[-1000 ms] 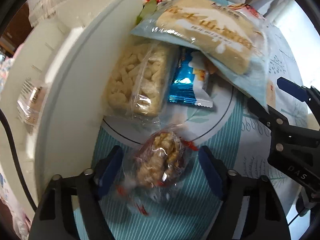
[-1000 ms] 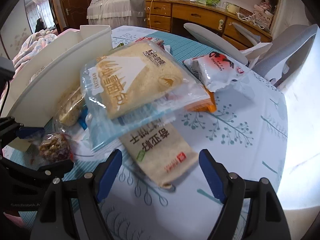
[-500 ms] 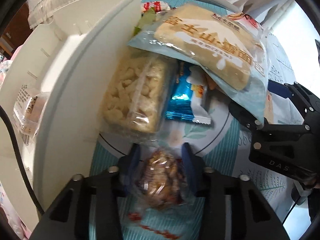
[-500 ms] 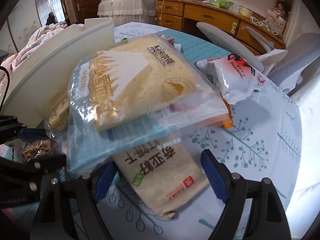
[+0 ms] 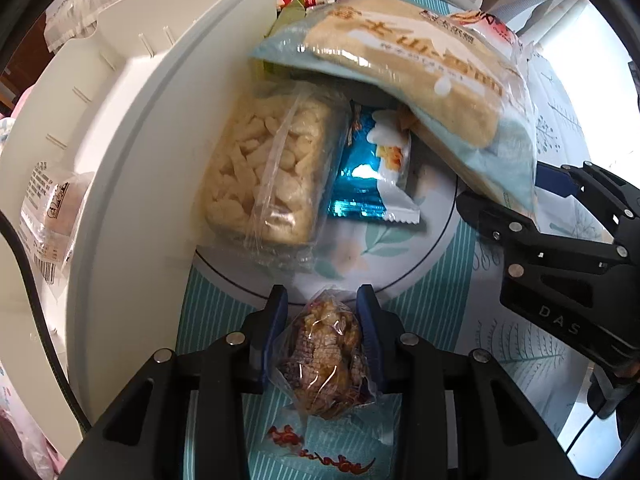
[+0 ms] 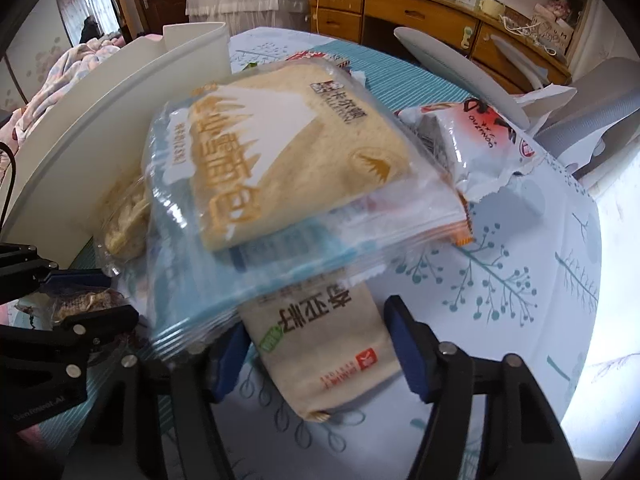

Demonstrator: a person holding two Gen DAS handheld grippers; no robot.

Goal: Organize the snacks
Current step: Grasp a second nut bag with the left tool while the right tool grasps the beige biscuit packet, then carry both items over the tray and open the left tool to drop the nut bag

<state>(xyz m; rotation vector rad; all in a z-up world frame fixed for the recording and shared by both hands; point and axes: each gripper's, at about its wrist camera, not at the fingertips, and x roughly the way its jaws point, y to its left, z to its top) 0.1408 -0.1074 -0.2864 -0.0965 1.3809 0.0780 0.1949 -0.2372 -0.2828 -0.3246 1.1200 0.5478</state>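
Nearest in the left wrist view, the left gripper (image 5: 322, 312) has closed its jaws over the last second, and its blue pads now press both sides of a small clear packet of brown nut snack (image 5: 324, 356) on the striped tablecloth (image 5: 432, 304). Just beyond it lies a clear bag of pale puffed sticks (image 5: 272, 176), beside the white organizer tray (image 5: 132, 184); a wrapped bun (image 5: 48, 208) sits inside the tray. To the right of the sticks is a shiny blue packet (image 5: 368, 184), partly under the big bread bag (image 5: 420, 80).

In the right wrist view, the right gripper (image 6: 316, 344) has its jaws narrowing around the near end of a beige snack packet (image 6: 324, 344) lying on the table. The right pad stands just beside the packet's edge. The left pad is hidden under the bread bag's (image 6: 280, 160) corner, so I cannot tell whether the pads press the packet yet. Farther off, a white and red snack bag (image 6: 480, 148) lies beside the bread bag, with an orange packet edge (image 6: 460, 232) under it. Wooden drawers (image 6: 420, 12) stand at the back.
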